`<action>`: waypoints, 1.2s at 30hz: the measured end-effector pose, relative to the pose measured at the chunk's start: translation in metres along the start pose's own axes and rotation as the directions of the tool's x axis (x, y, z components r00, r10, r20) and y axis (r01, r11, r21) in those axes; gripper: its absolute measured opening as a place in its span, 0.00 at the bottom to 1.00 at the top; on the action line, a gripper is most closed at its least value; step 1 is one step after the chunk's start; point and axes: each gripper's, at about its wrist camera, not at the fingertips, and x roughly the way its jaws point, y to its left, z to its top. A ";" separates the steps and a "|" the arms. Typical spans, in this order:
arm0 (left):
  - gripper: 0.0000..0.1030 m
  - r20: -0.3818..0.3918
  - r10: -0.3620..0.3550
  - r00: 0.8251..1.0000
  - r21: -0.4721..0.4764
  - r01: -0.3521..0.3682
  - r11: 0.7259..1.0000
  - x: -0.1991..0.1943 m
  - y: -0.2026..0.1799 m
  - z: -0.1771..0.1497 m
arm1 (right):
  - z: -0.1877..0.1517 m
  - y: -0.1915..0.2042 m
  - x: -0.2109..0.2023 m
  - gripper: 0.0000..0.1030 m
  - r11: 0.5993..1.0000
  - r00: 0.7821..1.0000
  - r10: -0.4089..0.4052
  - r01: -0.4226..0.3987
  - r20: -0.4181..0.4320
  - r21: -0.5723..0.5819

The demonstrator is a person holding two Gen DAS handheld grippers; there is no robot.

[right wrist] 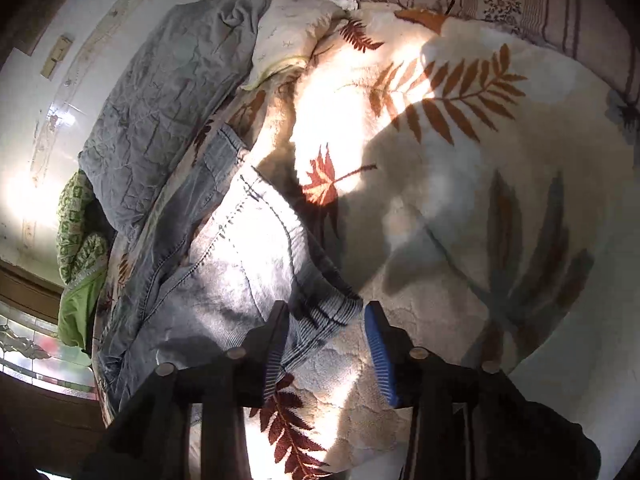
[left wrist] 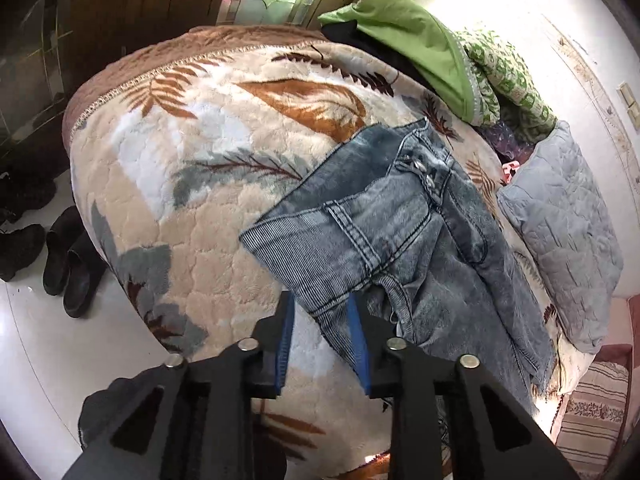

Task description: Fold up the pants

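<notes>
A: Jeans [left wrist: 384,224] — pale acid-wash denim, crumpled, fly buttons up, one ribbed hem turned back; lying on the leaf-print blanket [left wrist: 192,168] on the bed.

B: Left hand-held gripper [left wrist: 322,312]: parted around the ribbed hem. Right hand-held gripper [right wrist: 326,316]: spread wide around another ribbed hem, not clamped.

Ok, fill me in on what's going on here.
A person is folding jeans on a bed covered with a leaf-print blanket, one tool in each hand. The left tool is open around a ribbed edge of the jeans. The right tool is open too, with another ribbed edge between its fingers. Neither has closed on the cloth yet.
</notes>
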 end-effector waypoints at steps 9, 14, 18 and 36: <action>0.72 0.092 -0.125 0.988 0.174 0.107 0.979 -0.019 -0.051 0.004 | 0.001 0.031 -0.005 0.63 0.978 0.979 0.203 -0.204 -0.033 -0.046; 0.76 -0.140 0.084 0.987 0.357 -0.029 0.934 0.058 -0.065 -0.023 | -0.006 0.001 0.025 0.63 0.992 0.992 0.071 -0.059 -0.109 0.109; 0.76 -0.080 0.099 0.992 0.434 -0.055 0.899 0.050 -0.080 -0.030 | 0.005 0.024 0.009 0.63 0.996 0.995 0.086 -0.086 -0.060 0.003; 0.78 -0.151 -0.017 0.988 0.309 0.063 0.949 0.069 -0.089 0.052 | 0.084 0.101 0.067 0.71 0.969 0.975 0.160 -0.185 -0.152 -0.165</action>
